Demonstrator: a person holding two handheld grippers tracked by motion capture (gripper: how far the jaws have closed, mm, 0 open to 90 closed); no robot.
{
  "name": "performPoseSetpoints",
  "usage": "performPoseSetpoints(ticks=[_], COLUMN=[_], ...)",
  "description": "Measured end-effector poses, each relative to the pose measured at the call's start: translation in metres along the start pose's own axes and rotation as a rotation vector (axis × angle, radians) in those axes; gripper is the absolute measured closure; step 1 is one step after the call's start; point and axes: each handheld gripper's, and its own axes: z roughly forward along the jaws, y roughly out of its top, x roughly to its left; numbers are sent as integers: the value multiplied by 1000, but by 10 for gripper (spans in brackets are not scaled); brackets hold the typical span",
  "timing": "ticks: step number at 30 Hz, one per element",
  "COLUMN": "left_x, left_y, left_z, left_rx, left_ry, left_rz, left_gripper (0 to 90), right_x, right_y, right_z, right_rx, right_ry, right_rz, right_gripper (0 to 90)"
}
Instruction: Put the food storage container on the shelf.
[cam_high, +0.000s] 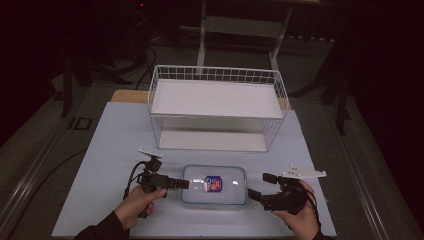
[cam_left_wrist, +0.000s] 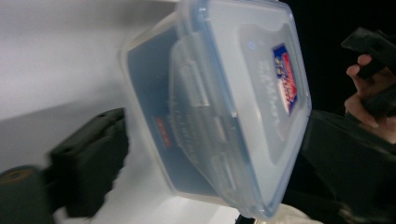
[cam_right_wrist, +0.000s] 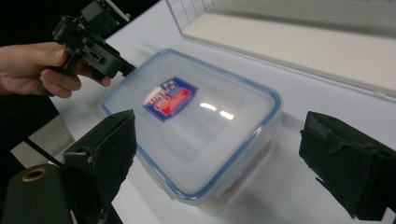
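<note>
Flanking container (cam_high: 214, 186) edges, claws open.

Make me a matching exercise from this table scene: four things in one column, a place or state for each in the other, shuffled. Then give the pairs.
Things:
1. clear plastic lidded container with blue seal
2. white wire basket
3. left hand-held gripper
4. right hand-held gripper

Places or states:
A. at the table's far side
B. open, apart from the container's right end
C. lies between both grippers
D. at the container's left end

Pairs: 1-C, 2-A, 3-D, 4-B
</note>
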Motion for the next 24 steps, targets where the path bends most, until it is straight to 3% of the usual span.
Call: performPoseSetpoints(ticks=[4, 6, 9, 14, 21, 24], left_x=[6, 8, 6, 6, -7, -9], left_y=[1, 1, 0, -5, -18, -22], left_z=[2, 3, 0, -2, -10, -11], left_rx=[11, 33, 31, 13, -3, -8], left_ry=[-31, -72, -64, -95, -72, -79], left_rz=[-38, -42, -10, 16, 114, 129], left_gripper=[281, 404, 463, 496, 540, 554], right_x=[-3, -5, -6, -13, -28, -31], right_y=[-1, -2, -3, -7, -15, -20], right_z=[3, 5, 7, 13, 26, 33], right_rx=[25, 38, 55, 97, 136, 156], right_ry=[5, 5, 7, 25, 78, 104], right_rz=[27, 41, 77, 163, 288, 324], right_gripper=[125, 137, 162, 231, 255, 287])
